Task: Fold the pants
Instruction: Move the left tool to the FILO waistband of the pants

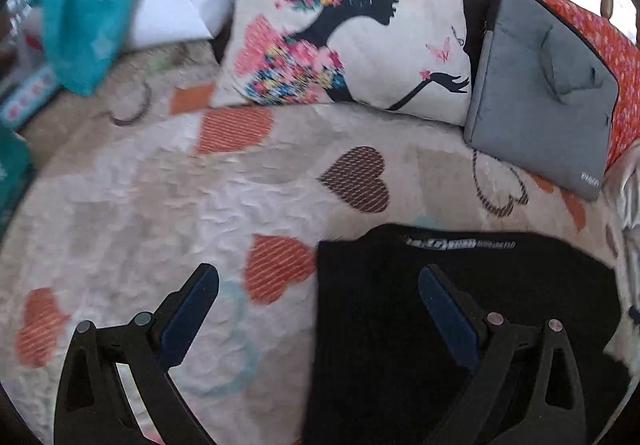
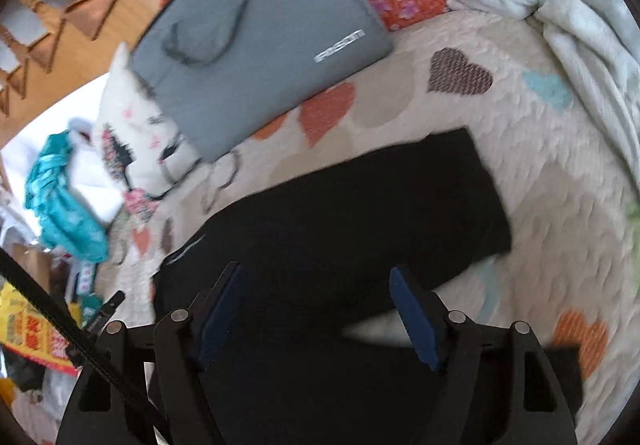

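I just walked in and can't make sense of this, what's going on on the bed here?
Someone is folding black pants on a heart-patterned quilt, with a handheld claw in each hand. The pants lie in a flat, roughly folded block. Both the left claw and the right claw are open above the fabric, gripping nothing. A grey laptop sleeve and a printed pillow sit further back on the bed, apart from the pants.

A heart-patterned bed (image 1: pixel 160 185) carried black pants (image 2: pixel 340 205), a printed pillow (image 1: pixel 348 25) and a grey laptop sleeve (image 2: pixel 260 29).
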The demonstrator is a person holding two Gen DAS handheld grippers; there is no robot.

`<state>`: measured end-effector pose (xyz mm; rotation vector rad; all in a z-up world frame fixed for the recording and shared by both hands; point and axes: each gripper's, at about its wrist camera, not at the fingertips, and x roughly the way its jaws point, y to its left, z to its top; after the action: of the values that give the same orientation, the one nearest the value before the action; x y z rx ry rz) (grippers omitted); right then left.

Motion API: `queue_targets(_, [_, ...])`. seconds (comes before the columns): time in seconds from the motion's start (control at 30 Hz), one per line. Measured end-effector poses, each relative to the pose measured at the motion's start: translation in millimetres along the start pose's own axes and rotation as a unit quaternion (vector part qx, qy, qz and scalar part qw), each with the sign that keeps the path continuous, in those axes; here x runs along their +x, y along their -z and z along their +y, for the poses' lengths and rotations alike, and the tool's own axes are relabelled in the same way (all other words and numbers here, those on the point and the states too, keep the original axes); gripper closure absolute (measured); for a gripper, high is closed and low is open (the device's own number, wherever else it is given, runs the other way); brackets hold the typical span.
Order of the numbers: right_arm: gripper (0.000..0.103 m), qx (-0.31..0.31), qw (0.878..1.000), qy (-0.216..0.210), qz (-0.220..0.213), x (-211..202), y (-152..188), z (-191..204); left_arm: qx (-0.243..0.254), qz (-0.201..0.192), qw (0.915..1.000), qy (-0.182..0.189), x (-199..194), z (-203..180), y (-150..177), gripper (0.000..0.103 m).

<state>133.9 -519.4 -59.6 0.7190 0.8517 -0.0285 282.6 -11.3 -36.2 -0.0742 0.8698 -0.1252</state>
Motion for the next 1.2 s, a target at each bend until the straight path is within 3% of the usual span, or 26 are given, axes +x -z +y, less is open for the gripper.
queue_targets(0.1, [0.023, 0.021, 1.0, -0.009, -0.009, 14, -14, -11, 0.002, 0.005, 0.9997, 0.022, 19, -11, -11, 0.003])
queue_targets(0.23, [0.023, 0.01, 1.0, -0.013, 0.011, 40, -22, -3, 0.027, 0.001, 0.9995, 0.019, 38, -27, -23, 0.003])
queue_targets(0.43, [0.023, -0.057, 0.998, 0.001, 0.03, 64, -22, 25, -0.009, 0.007, 0.9993, 0.036, 54, -19, -36, 0.003])
queue_targets(0.63, [0.023, -0.053, 0.998, -0.004, 0.027, 63, -22, 26, -0.03, 0.006, 0.9993, 0.024, 58, -14, -39, 0.003])
queue_targets(1.0, [0.023, -0.034, 0.999, -0.001, 0.028, 69, -24, 17, 0.071, -0.056, 0.9954, -0.031, 36, -60, -34, 0.003])
queue_targets(1.2, [0.023, -0.035, 0.999, 0.004, 0.034, 74, -24, 14, 0.1, -0.071, 0.9917, -0.038, 31, -77, -30, 0.003])
